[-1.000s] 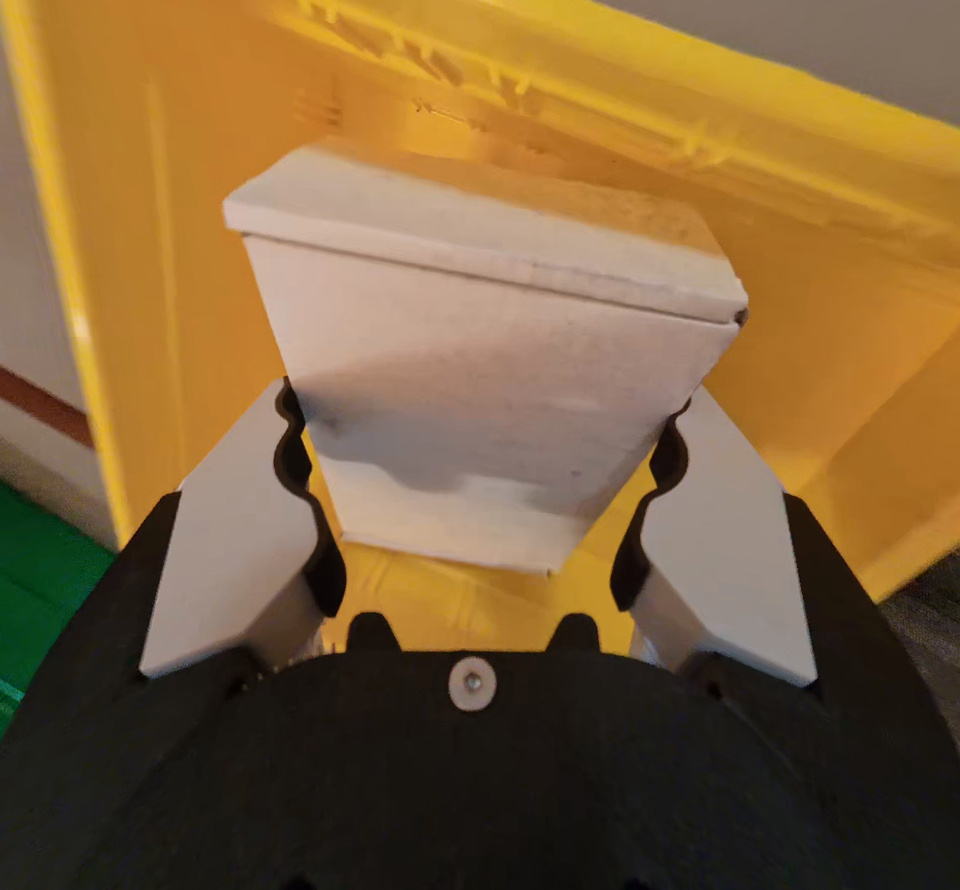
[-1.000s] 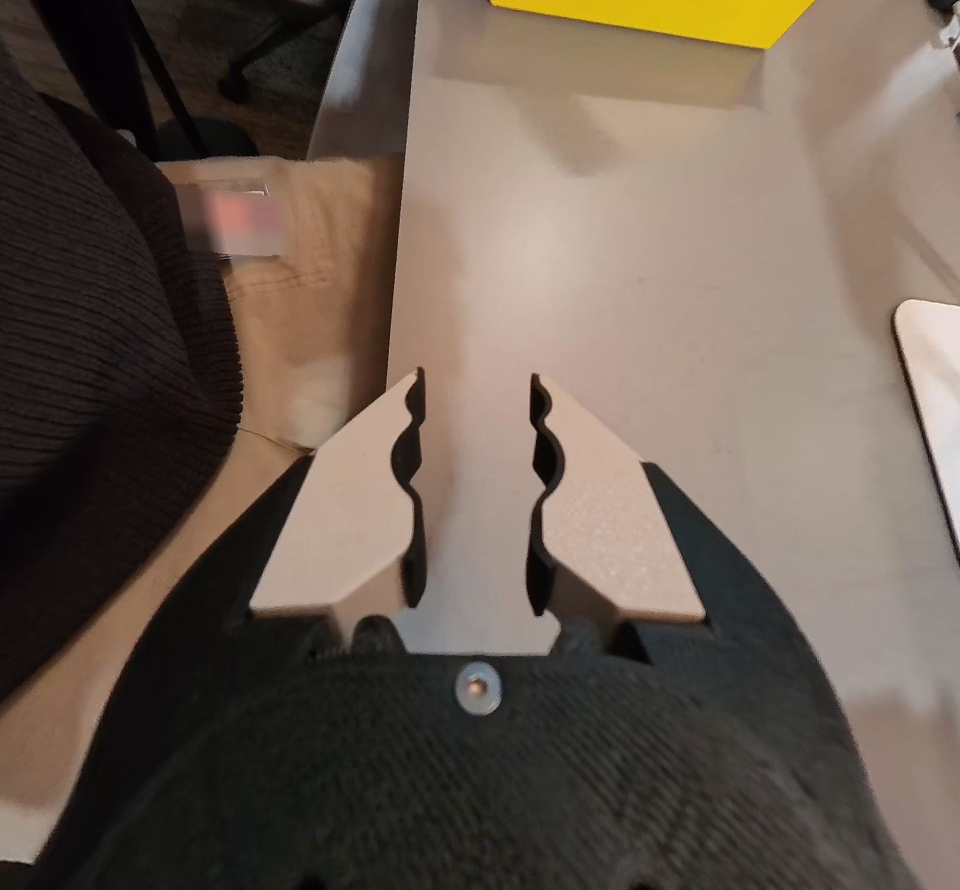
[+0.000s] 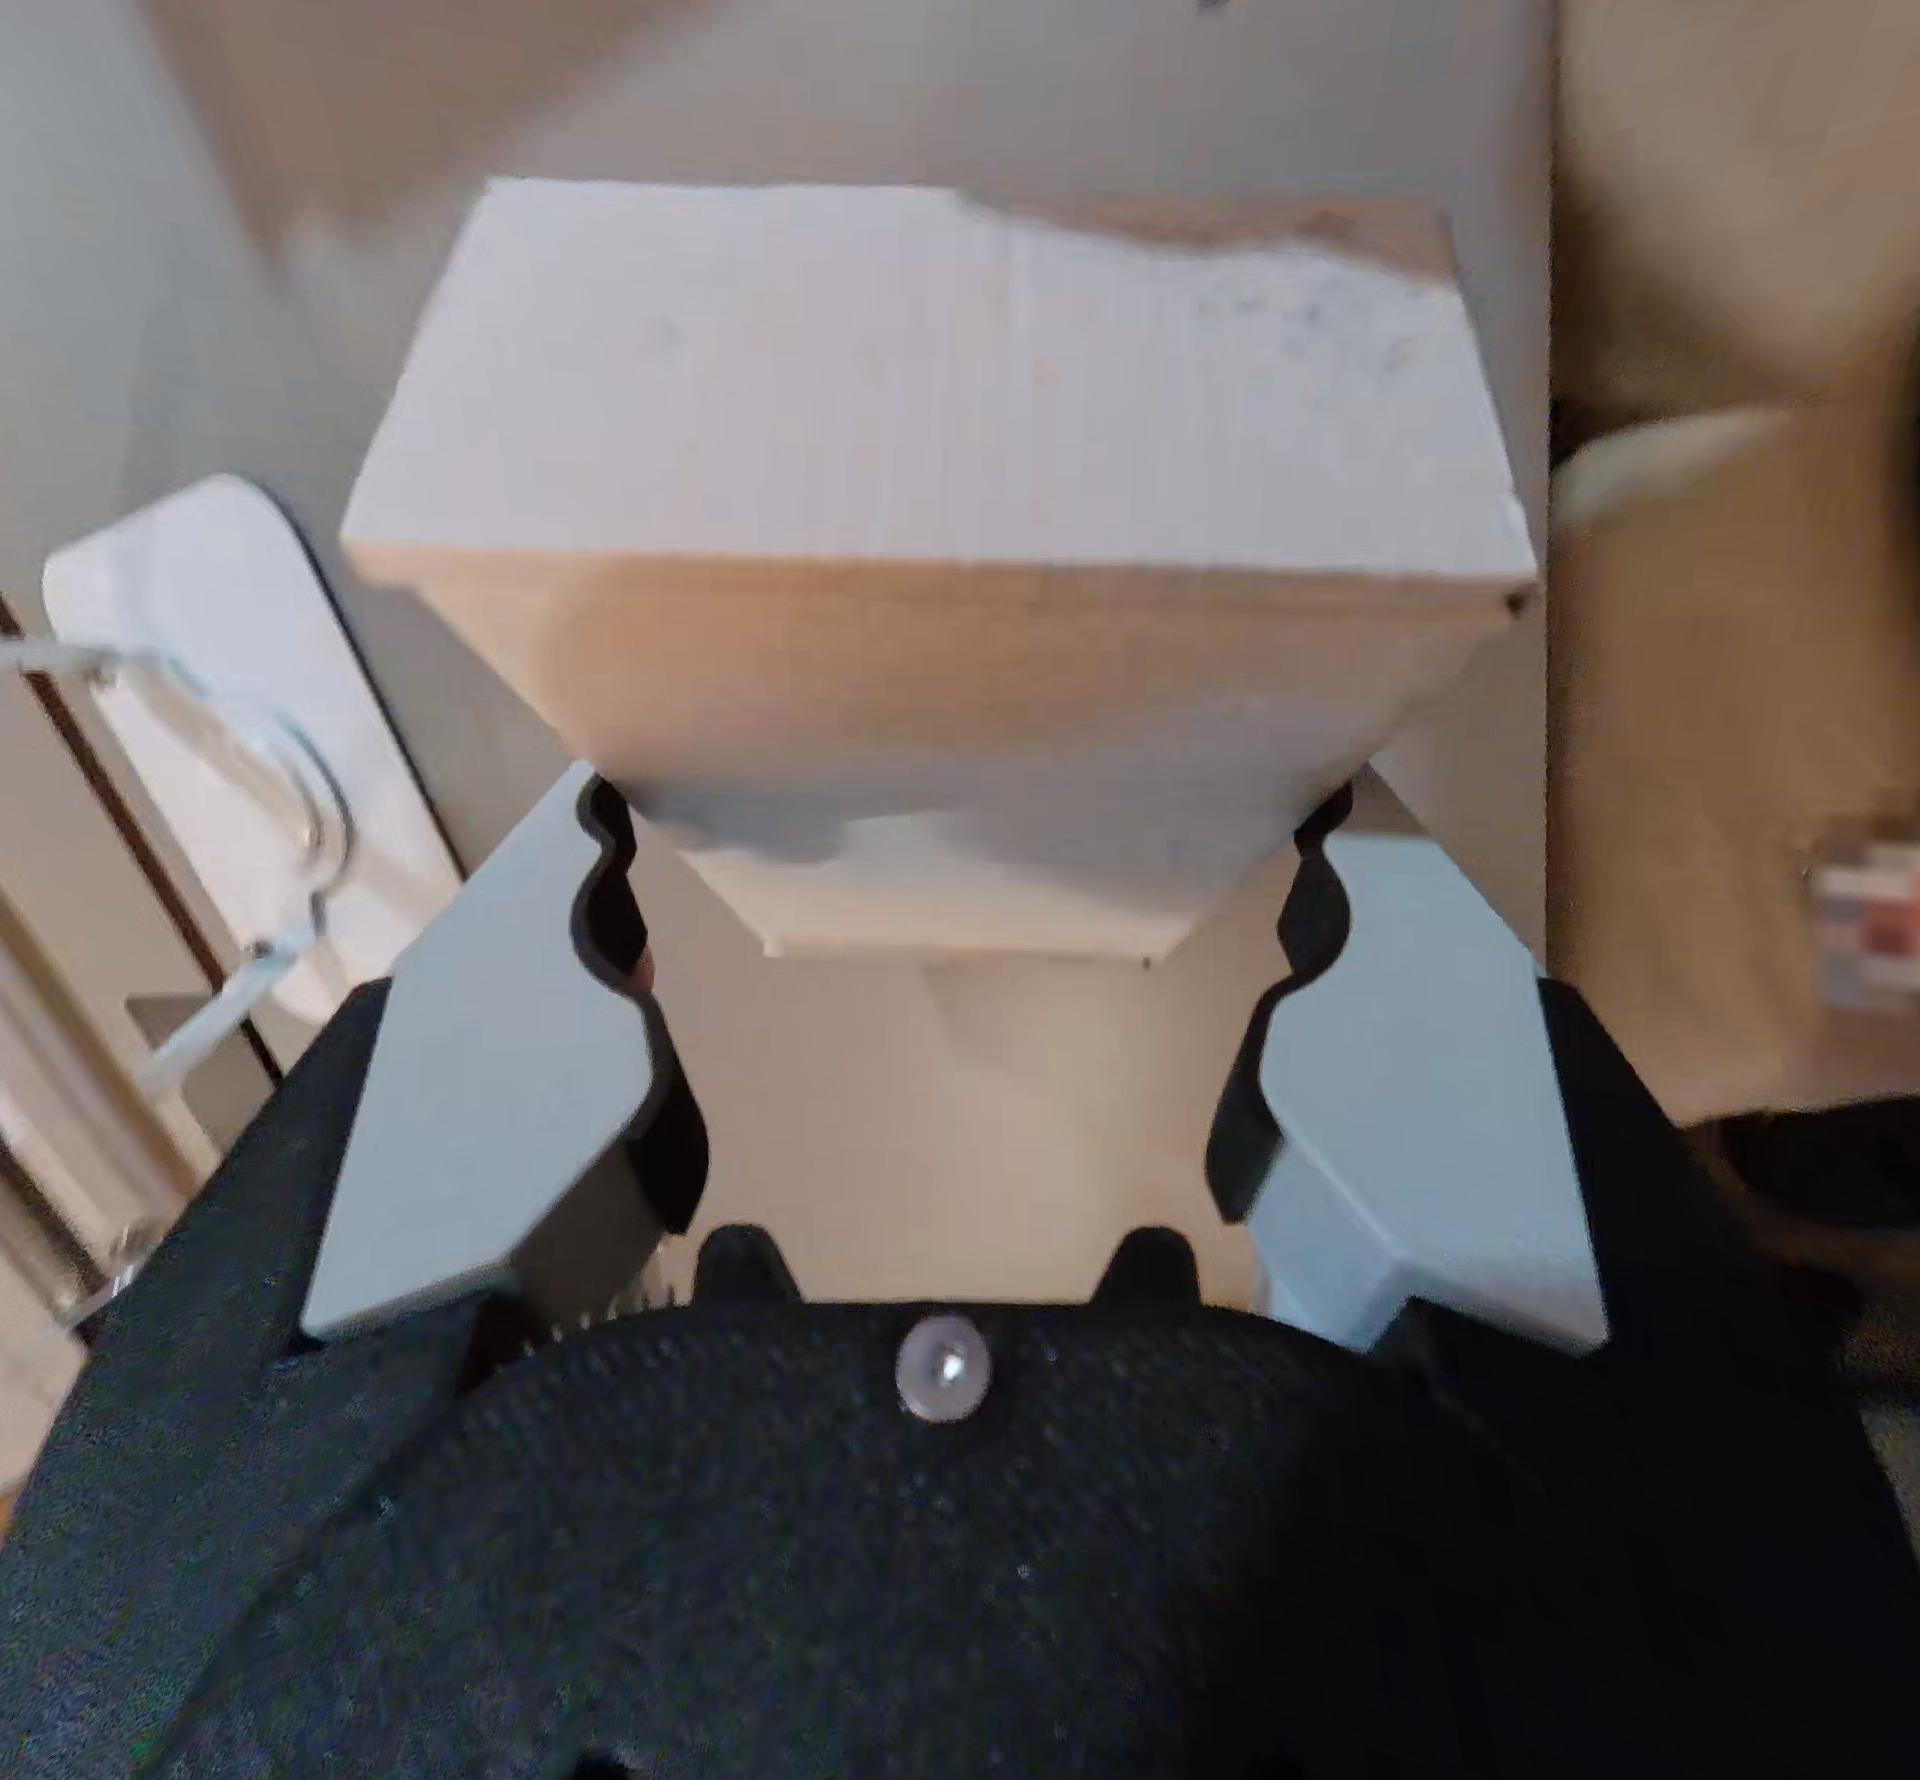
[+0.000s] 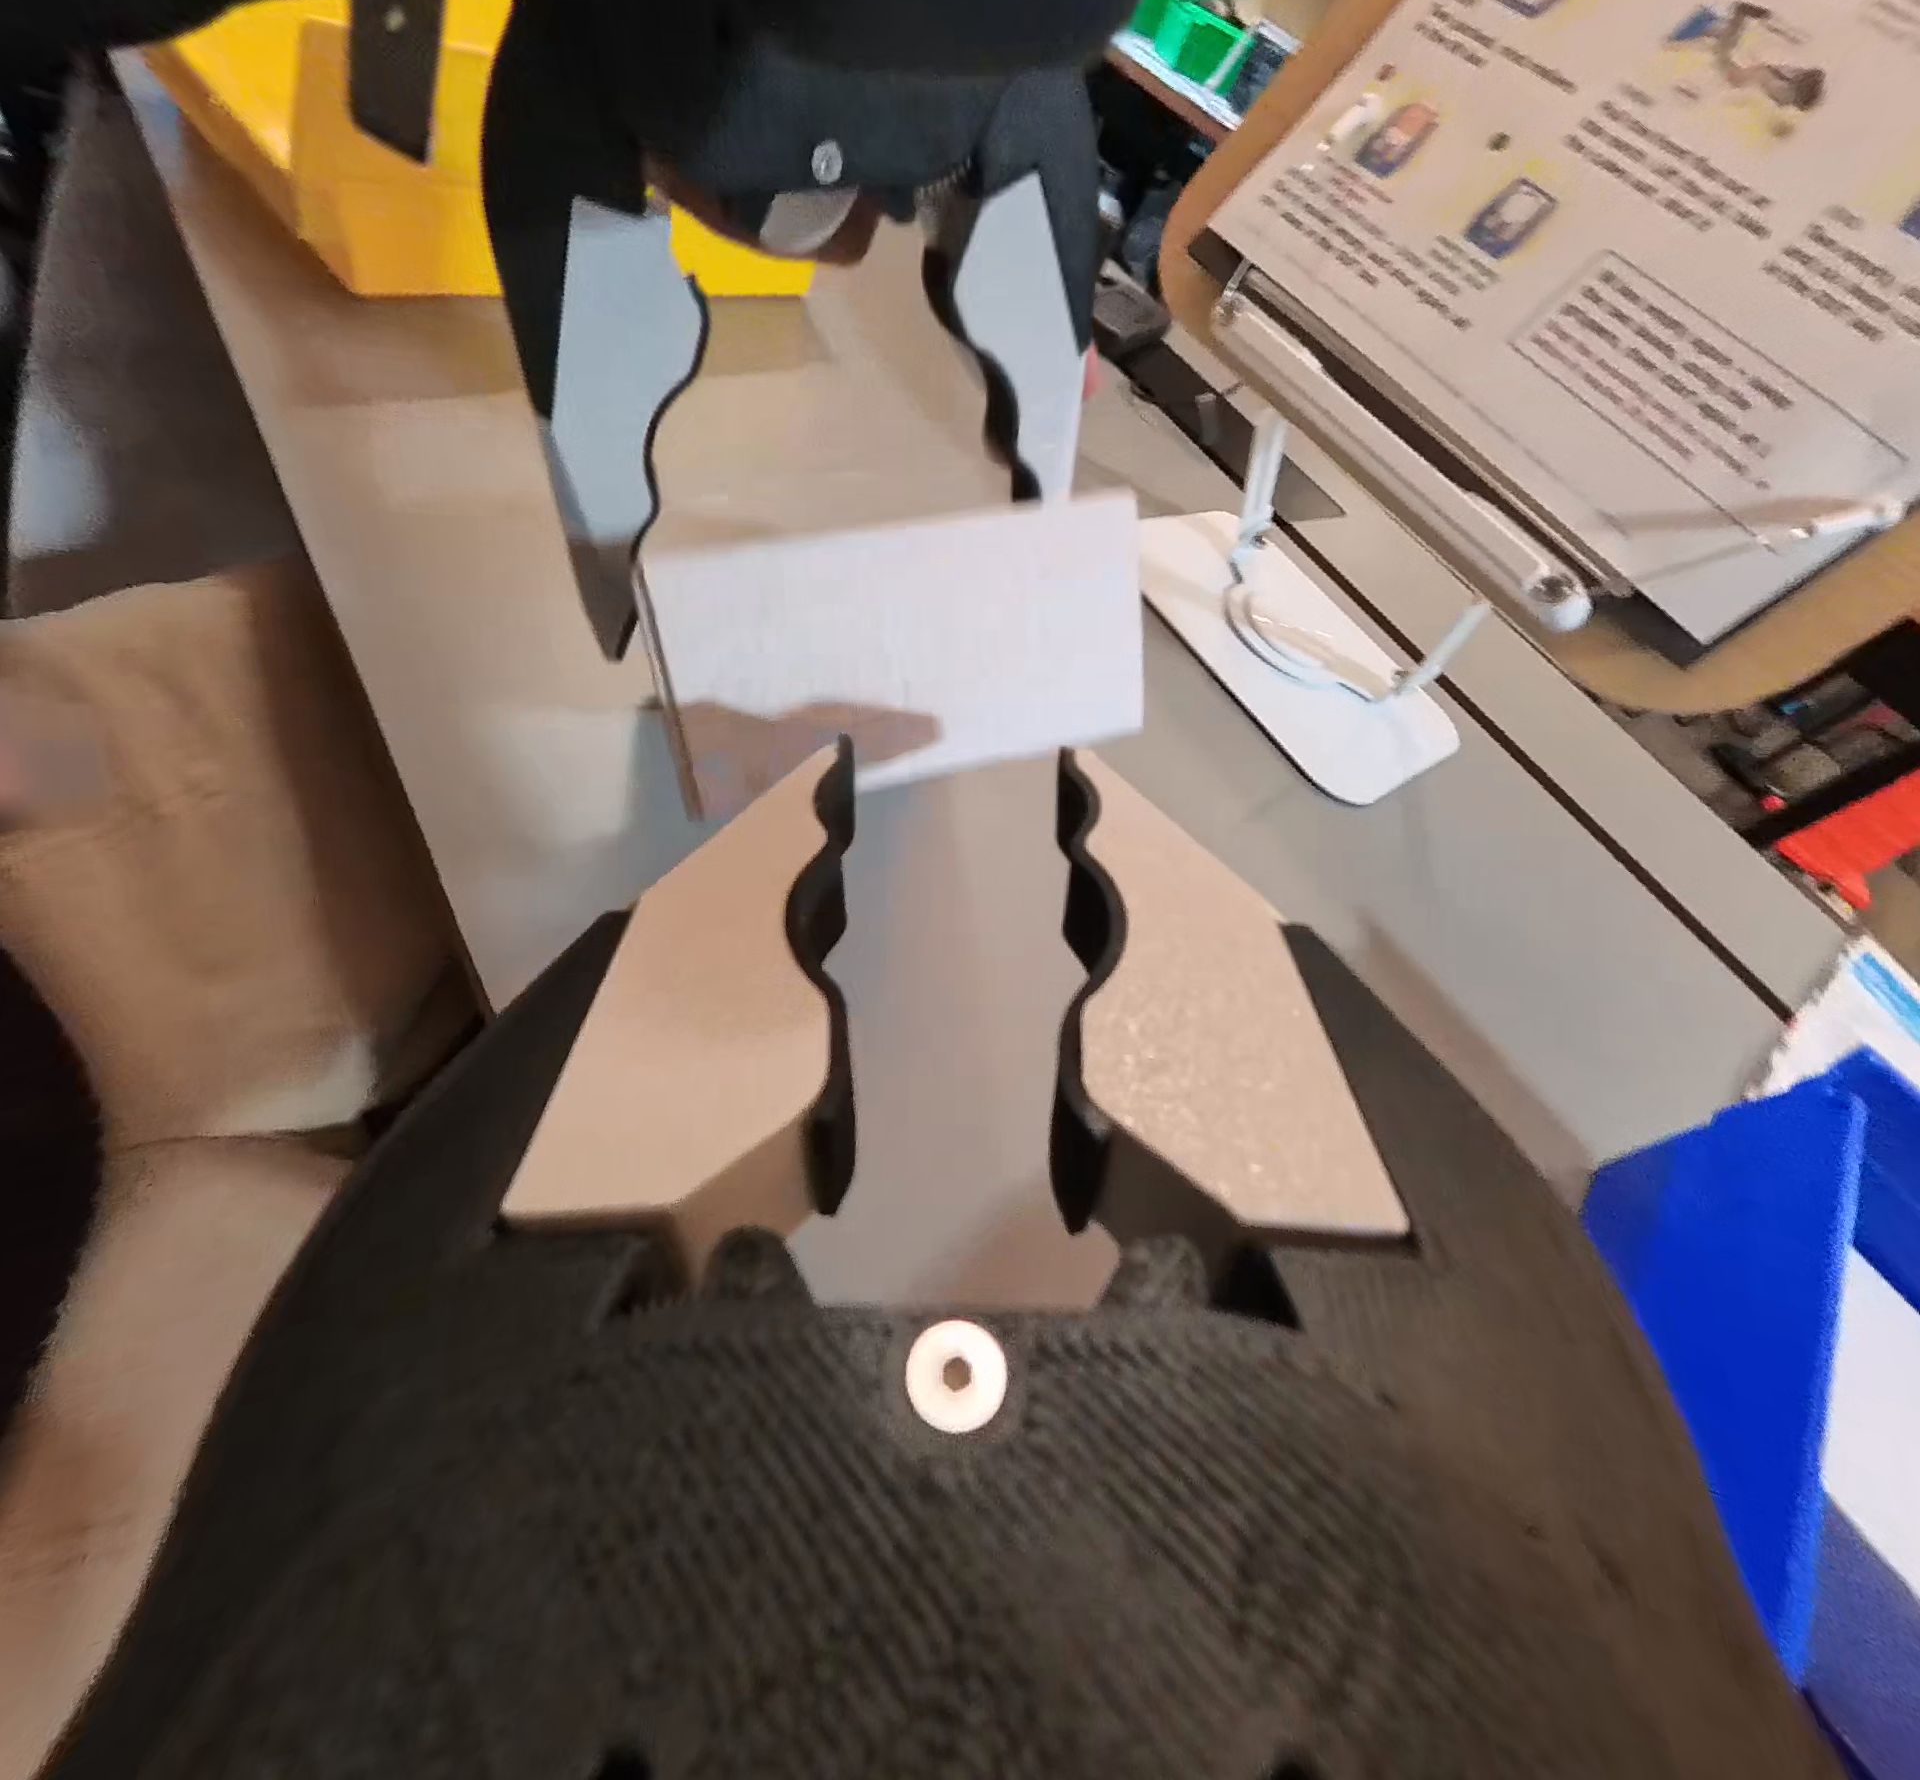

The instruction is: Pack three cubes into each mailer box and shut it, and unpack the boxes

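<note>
Jaws of the left gripper [image 3: 961, 837] are clamped on a closed white box [image 3: 935, 442], carried above the table [image 4: 1299, 899]; the right gripper [image 4: 951, 785], at six o'clock, is held half-open and empty. Opening is judged still undone.

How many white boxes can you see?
1. The white mailer box is shut, held up over the grey table by the left gripper. More may sit hidden in the yellow bin.

The left gripper [image 3: 961, 800] now carries the white mailer box [image 3: 935, 525] over the grey table [image 4: 1351, 899], clear of the yellow bin [image 4: 343, 203]. It fills the right wrist view's upper centre.
</note>
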Demonstrator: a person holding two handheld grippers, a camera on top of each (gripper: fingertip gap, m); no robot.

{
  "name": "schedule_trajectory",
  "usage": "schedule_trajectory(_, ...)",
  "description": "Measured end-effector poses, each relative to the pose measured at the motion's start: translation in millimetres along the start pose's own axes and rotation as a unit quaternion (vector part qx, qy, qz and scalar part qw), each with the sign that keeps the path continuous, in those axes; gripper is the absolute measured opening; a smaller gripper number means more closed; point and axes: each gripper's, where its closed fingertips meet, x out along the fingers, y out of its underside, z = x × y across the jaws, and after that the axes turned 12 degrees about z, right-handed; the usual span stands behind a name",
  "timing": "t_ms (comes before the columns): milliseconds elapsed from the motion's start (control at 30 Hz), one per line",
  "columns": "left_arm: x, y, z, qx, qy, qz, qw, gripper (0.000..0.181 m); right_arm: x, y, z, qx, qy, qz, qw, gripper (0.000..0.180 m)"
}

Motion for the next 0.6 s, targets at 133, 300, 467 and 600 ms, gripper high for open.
schedule_trajectory(133, 24.7, -47.3, -4.1, 0.022, 0.013, -0.008, 1.0, 0.126, -1.4, 14.3, -15.4, 0.023, 0.036, 0.03, 0.999, 0.039)
schedule_trajectory(300, 50.3, -78.9, -3.7, 0.012, 0.02, -0.021, 1.0, 0.125, -0.6, 24.8, -7.8, 0.031, 0.011, 0.026, 0.999, 0.048)
schedule_trajectory(467, 49.3, -67.9, 13.6, -0.054, -0.004, -0.05, 0.997, 0.124, 0.6, 24.5, -3.9, 0.022, 0.013, 0.01, 1.0, 0.057)
schedule_trajectory(600, 17.5, -48.8, 27.2, -0.083, -0.138, -0.12, 0.98, 0.119, 11.5, 36.0, 3.2, 0.026, -0.004, 0.023, 0.999, 0.069)
